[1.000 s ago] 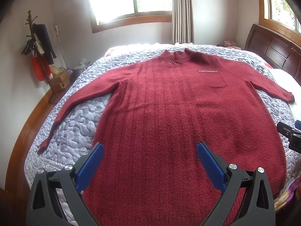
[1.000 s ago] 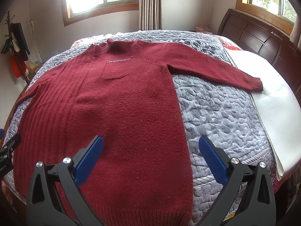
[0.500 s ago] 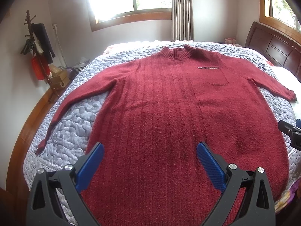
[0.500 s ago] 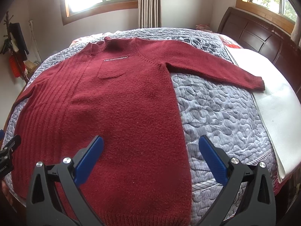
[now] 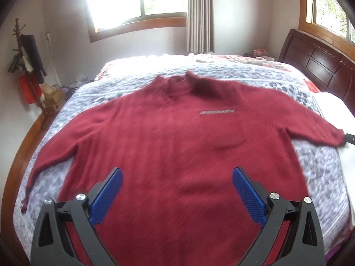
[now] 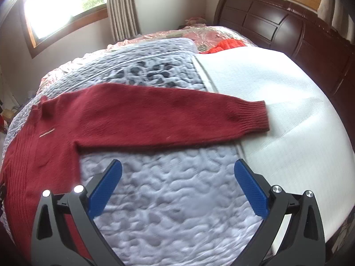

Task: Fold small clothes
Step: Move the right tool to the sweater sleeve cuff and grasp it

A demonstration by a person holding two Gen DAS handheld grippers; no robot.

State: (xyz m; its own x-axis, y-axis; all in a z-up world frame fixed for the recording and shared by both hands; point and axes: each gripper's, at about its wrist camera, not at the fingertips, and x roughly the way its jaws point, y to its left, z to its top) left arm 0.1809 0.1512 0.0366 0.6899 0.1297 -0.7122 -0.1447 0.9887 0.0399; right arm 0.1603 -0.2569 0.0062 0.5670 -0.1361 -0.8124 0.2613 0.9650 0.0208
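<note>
Left gripper (image 5: 176,187): jaws spread wide, nothing held between the blue pads (image 5: 106,196). It hangs over the lower body of the red sweater (image 5: 177,146), clear of the fabric, pointing along the garment toward the collar (image 5: 175,84). Its view is motion-blurred.

Red sweater: laid flat and face up on the grey quilt (image 5: 133,77), both sleeves stretched outward. In the left wrist view the left sleeve (image 5: 60,146) runs down to the quilt's left edge. A grey label strip (image 5: 217,112) sits on the chest, right of centre. The far cuff reaches the right edge of this view, where a dark object (image 5: 350,138) shows just beside it; what it is cannot be told.

Right gripper (image 6: 177,187): jaws likewise spread wide and empty. It hangs above bare quilt (image 6: 168,199), just below the right sleeve (image 6: 155,119), which crosses the view from left to right. The sweater body (image 6: 33,159) lies at the left of this view, passing behind the left finger's base.

Right cuff (image 6: 253,116): ribbed, lying past the quilt's edge on the white sheet (image 6: 277,88). It is well ahead of the right finger pad (image 6: 250,188) and not touched by it.

Dark wooden headboard (image 6: 288,28): stands behind the white sheet, at the far right.
</note>
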